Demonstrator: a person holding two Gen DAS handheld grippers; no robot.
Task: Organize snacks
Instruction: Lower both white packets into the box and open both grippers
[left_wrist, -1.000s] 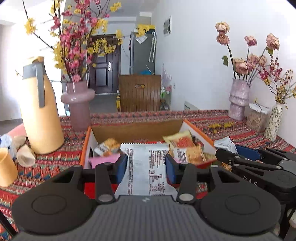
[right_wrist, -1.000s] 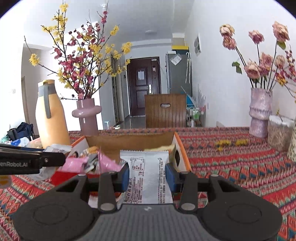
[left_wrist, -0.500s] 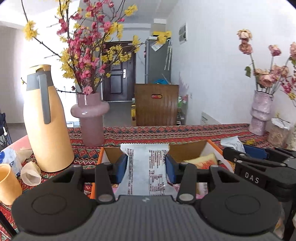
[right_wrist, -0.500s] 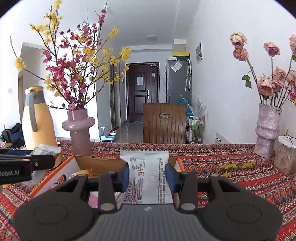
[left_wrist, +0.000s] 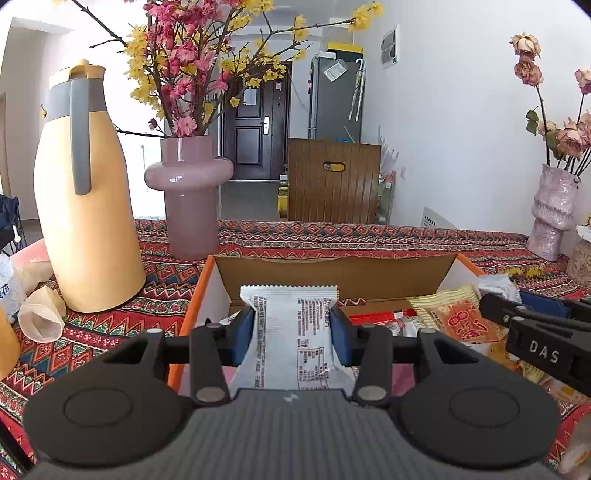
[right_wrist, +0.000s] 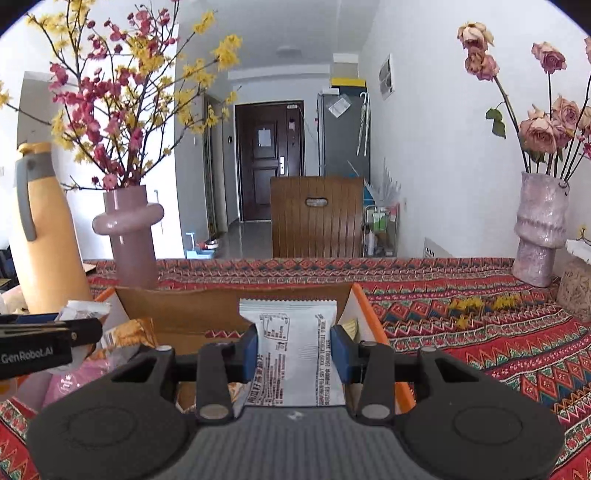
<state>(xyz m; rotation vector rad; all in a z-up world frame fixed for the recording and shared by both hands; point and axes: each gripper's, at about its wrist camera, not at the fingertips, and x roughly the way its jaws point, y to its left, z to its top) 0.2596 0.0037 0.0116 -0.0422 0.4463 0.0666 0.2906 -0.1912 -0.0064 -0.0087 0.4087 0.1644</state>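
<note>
L gripper (left_wrist: 291, 328): clamped, tilted down | R gripper (right_wrist: 293, 349): clamped, tilted down

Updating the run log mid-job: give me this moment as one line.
left gripper: shut on white packet | right gripper: shut on white snack packet | both over orange box | release: not yet

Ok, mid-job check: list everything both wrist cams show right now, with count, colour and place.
snack box: one, orange-edged cardboard, on patterned tablecloth
loose snacks: several, yellow, red, pink, inside the box
white packets: two, one per gripper, over the box
jug: one, yellow, far left
flower vases: two pink, left and right
paper cup: one, beige, lying beside the jug
left gripper: black, blue pads, clamping a packet
right gripper: same, clamping the other packet
</note>
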